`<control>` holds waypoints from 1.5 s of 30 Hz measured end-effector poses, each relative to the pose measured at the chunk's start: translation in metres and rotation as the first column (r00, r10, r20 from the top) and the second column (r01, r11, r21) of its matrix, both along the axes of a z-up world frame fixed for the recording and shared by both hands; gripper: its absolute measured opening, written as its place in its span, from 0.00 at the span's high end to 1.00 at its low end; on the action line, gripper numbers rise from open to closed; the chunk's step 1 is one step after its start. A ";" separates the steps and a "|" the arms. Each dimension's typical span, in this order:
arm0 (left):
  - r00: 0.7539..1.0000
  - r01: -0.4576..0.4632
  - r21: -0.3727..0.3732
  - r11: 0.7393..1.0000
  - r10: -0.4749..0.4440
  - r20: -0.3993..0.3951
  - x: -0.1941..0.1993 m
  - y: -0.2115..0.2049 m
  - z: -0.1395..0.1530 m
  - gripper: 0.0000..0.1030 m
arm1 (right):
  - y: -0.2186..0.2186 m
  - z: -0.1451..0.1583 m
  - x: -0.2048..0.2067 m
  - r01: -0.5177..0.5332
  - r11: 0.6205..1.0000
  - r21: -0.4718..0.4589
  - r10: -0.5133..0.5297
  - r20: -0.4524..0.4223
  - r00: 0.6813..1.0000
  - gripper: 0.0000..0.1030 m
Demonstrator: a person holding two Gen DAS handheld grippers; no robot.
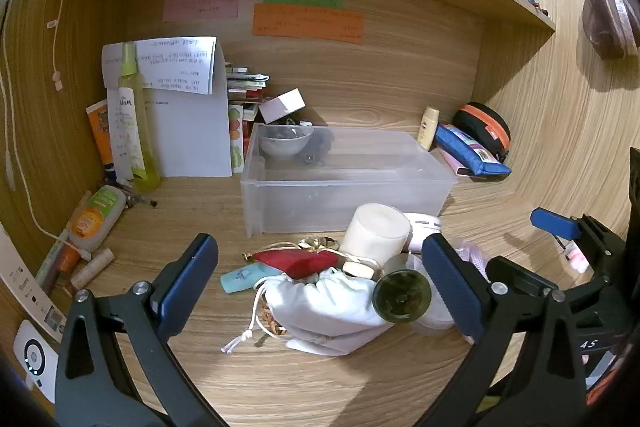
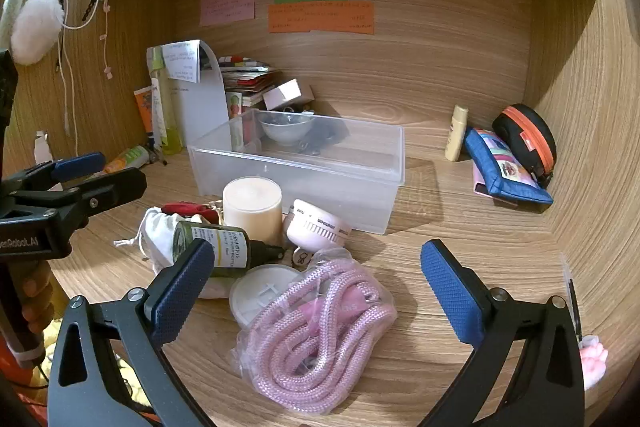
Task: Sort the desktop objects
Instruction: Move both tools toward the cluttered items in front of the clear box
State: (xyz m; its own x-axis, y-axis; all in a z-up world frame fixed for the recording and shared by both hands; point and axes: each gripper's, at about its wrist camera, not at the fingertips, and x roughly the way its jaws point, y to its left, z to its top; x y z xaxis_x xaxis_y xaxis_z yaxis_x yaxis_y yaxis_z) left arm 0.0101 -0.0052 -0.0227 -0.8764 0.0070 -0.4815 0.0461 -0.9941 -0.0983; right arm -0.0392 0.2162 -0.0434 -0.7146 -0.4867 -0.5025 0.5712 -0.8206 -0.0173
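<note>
Two hand-held grippers, both released and holding nothing: the left hand-held gripper (image 1: 320, 271) hovers over a white drawstring pouch (image 1: 328, 307), the right hand-held gripper (image 2: 316, 279) over a bagged pink rope (image 2: 320, 331).

Unsorted heap on the wooden worktop (image 2: 460, 247), just in front of the clear bin (image 2: 304, 167): cream candle (image 2: 252, 207), green dropper bottle (image 2: 224, 247) lying on its side, white round lid (image 2: 260, 291).

Bin holds only a small bowl (image 2: 286, 129) at its back (likely the sorting destination). Jaws spread wide, presumably readied for a first pick.
</note>
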 end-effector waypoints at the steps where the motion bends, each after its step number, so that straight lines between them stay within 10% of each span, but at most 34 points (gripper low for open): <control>1: 1.000 0.000 0.001 1.000 0.000 0.001 0.000 0.000 0.000 0.00 | -0.001 0.000 0.000 -0.001 1.000 0.001 0.001 0.001 1.000 0.00; 33: 0.994 0.053 0.064 0.997 -0.059 0.091 -0.007 -0.019 -0.013 0.00 | -0.001 -0.003 -0.001 -0.007 1.000 0.006 0.007 0.021 1.000 0.00; 45: 0.981 0.165 -0.040 0.985 -0.160 0.111 0.006 0.011 -0.016 0.00 | 0.011 -0.014 0.003 0.005 0.996 0.088 -0.008 0.026 1.000 0.00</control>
State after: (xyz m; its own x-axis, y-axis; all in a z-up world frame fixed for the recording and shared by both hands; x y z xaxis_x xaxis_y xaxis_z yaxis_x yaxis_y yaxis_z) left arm 0.0163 0.0055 -0.0386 -0.8088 0.1195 -0.5758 -0.1089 -0.9926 -0.0531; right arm -0.0366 0.2267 -0.0574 -0.7036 -0.4351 -0.5618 0.5669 -0.8204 -0.0747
